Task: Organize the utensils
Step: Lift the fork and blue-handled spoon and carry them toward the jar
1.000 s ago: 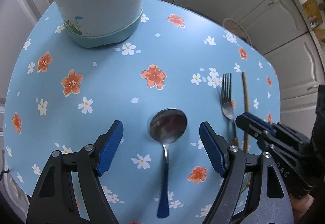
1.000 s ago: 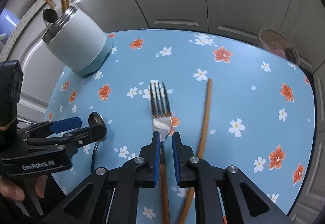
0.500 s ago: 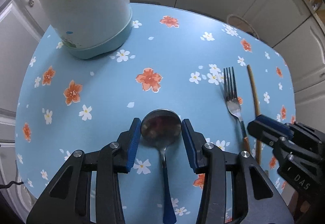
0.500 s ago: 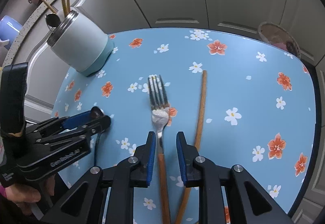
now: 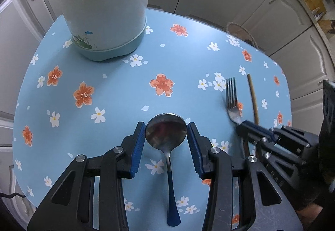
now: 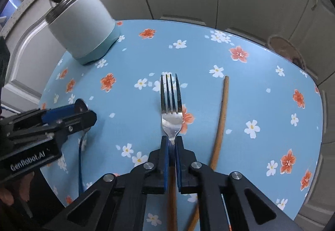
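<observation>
- The holder [image 5: 104, 7] loses its rim to the top edge in the left wrist view; its contents are hidden there
- The fork [image 6: 171, 109] handle runs under the right hand-held gripper [image 6: 171, 143]; its end is cut off by the bottom edge
- The spoon [image 6: 80, 109] bowl sits mostly behind the left hand-held gripper [image 6: 69, 114] in the right wrist view
- The chopstick [image 6: 222, 118] lower end passes behind the gripper body

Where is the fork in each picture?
Left wrist view: the fork lies at the right, past the spoon, its neck at the right tool.
Right wrist view: the fork is in the middle, its neck between the right tool's fingers.
Shared landmark: the utensil holder at upper left.
</observation>
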{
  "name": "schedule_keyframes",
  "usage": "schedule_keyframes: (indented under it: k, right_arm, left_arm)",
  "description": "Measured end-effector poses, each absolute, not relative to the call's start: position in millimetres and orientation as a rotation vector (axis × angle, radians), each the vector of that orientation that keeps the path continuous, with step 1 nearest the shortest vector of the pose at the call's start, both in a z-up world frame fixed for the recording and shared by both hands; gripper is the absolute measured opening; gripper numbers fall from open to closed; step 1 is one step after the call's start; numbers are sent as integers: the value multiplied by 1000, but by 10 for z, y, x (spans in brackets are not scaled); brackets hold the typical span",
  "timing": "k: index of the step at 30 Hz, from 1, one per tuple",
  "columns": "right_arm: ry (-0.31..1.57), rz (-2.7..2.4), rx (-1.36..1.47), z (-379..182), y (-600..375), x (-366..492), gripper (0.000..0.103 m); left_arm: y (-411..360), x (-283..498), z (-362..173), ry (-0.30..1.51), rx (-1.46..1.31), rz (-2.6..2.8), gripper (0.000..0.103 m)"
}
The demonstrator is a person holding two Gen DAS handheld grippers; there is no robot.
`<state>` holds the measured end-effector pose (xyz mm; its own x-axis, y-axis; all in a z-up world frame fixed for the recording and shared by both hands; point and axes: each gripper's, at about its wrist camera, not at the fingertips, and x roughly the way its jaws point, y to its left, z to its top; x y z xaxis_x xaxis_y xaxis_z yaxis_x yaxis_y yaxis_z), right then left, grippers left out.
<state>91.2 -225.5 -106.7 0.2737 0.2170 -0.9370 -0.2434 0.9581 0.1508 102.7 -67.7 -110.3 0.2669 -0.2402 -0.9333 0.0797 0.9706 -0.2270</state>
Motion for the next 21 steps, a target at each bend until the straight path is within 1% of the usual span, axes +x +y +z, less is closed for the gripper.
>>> schedule_keyframes:
  k: [2, 12, 21]
  right_arm:
    - [1235, 314, -46, -1009, -2234, 841, 5]
    - [1120, 360, 84, -557, -2364, 616, 5]
    - [1051, 387, 80, -266, -2255, 459, 5]
  left_arm:
    - [-653, 1022, -1069, 1278, -155, -226, 40]
    - [-434, 927, -719, 1219, -195, -257, 40]
    - [-356, 871, -354, 1145, -203, -272, 39]
